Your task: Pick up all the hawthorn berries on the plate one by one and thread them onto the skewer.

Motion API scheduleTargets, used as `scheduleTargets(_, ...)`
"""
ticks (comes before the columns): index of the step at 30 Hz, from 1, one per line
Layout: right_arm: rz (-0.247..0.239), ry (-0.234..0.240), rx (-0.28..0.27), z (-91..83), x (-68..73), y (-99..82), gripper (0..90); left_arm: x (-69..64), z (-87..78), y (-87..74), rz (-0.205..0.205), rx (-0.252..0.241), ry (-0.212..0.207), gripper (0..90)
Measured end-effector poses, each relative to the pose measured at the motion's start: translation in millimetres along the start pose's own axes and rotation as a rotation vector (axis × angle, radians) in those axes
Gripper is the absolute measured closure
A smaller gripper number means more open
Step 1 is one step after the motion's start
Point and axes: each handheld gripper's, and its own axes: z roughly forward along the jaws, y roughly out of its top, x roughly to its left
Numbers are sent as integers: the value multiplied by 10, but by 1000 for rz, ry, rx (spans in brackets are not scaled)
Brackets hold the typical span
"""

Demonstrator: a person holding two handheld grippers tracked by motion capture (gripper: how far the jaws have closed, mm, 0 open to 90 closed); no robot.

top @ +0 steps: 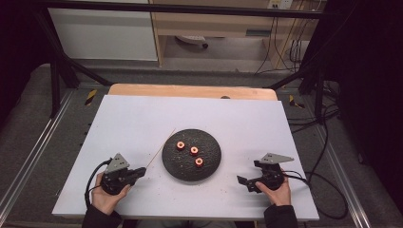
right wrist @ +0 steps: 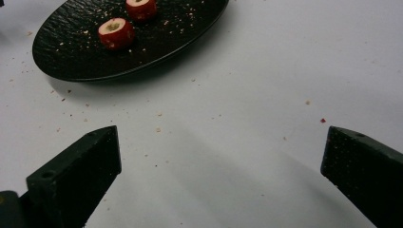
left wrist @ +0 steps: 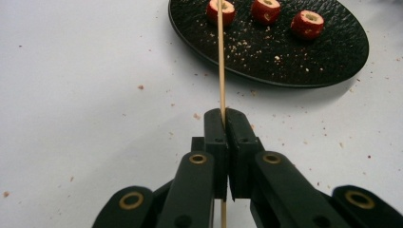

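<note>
A black round plate [top: 211, 166] sits mid-table with three red cored fruit pieces [top: 194, 151] on it. My left gripper [top: 140, 171], at the plate's left, is shut on a thin wooden skewer [top: 160, 149] that slants up toward the plate's far-left rim. In the left gripper view the skewer [left wrist: 220, 57] runs from between the jaws of that gripper [left wrist: 225, 114] toward the leftmost fruit piece [left wrist: 220, 11]. My right gripper [top: 243, 181] rests right of the plate, open with nothing between its jaws [right wrist: 221, 152]; two fruit pieces [right wrist: 115, 32] lie on the plate [right wrist: 71, 57] ahead of it.
The white table sheet [top: 142, 118] carries scattered crumbs around the plate. A wooden board edge [top: 190, 90] lies at the far side. Black frame bars and cables stand beyond the table's right edge.
</note>
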Motion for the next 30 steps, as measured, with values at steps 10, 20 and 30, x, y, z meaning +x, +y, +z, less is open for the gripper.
scheduleTargets(10,-25,-19,33,160,193,119,4,52,-49,-75,1,-17,-14,880)
scheduleTargets(20,-57,-38,68,251,371,272,4,70,-43,-93,-6,-31,-22,879)
scheduleTargets(30,-99,-24,71,367,538,621,25,83,-41,-103,-2,-35,-21,880)
